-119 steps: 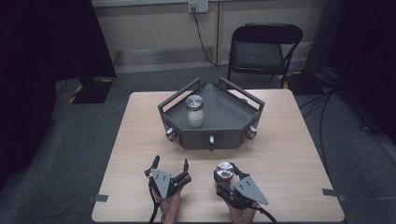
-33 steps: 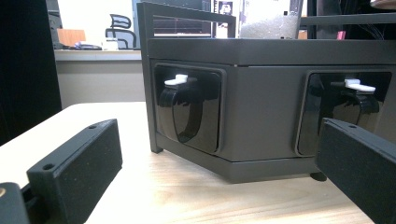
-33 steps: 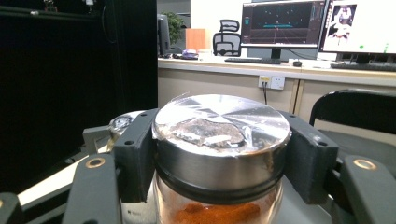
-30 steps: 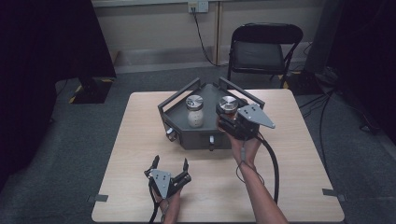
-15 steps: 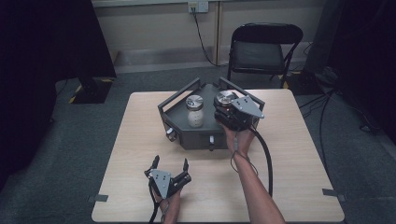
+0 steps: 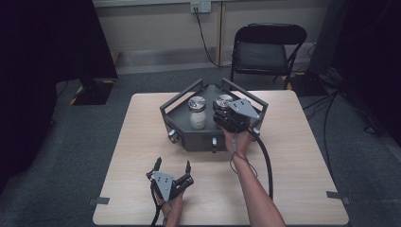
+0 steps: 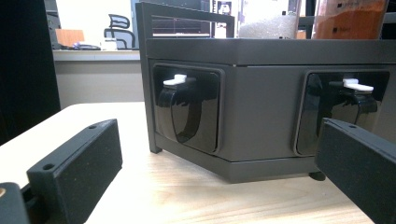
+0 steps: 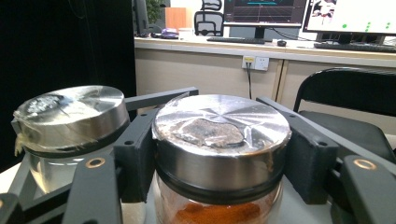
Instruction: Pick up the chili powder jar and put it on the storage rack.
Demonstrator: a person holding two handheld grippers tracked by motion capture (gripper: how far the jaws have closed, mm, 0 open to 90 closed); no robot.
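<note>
Jar (image 8: 219, 154) of orange powder squarely between right gripper (image 6: 226, 115) jaws

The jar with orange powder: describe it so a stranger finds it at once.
On the table stands a dark railed tray holding two silver-lidded jars. The right one, clamped in the right gripper, holds orange powder; the neighbouring jar holds something pale.

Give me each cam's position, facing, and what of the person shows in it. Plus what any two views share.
High view: above the person's side, looking forward and down on the table; both forearms, left gripper, right gripper.
Left gripper view: low over the tabletop, facing the grey rack; its own two spread black jaws.
Right gripper view: inside the rack, facing the chair; its jaws flank the orange-powder jar.
Shared: high and right gripper views both show that jar, the white-powder jar and the chair.
</note>
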